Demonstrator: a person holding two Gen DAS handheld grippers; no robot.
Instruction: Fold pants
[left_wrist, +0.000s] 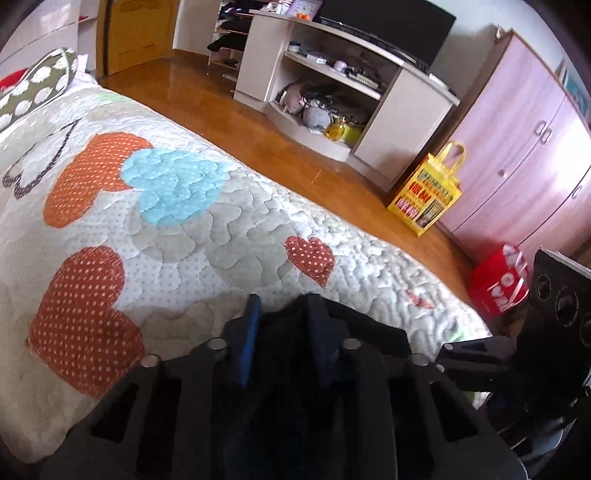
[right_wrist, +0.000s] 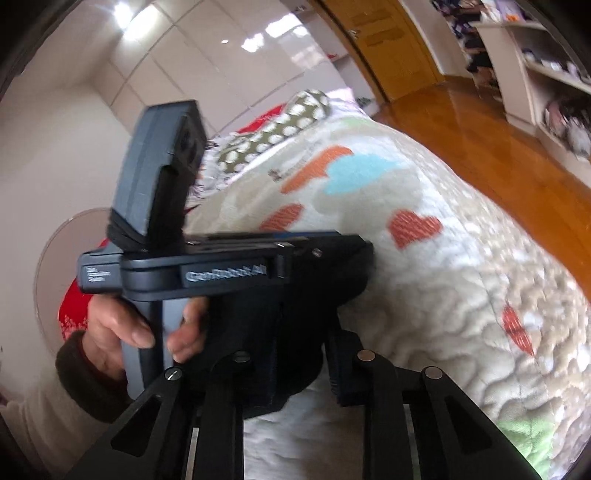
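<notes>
The dark pants (left_wrist: 295, 328) are bunched between the fingers of my left gripper (left_wrist: 286, 314), which is shut on them above the heart-patterned quilt (left_wrist: 166, 221). In the right wrist view the left gripper body (right_wrist: 221, 273) is seen side-on, held by a hand, with dark pants fabric (right_wrist: 295, 325) hanging from it. My right gripper (right_wrist: 303, 373) is close beside it, its fingers closed on the same dark fabric. Most of the pants are hidden behind the grippers.
The bed's quilt (right_wrist: 443, 280) has a spotted pillow (left_wrist: 37, 85) at its head. Beyond the bed edge is wood floor (left_wrist: 258, 140), a white TV stand (left_wrist: 332, 85), a yellow bag (left_wrist: 428, 192), a red bag (left_wrist: 498, 280) and a pink wardrobe (left_wrist: 524, 147).
</notes>
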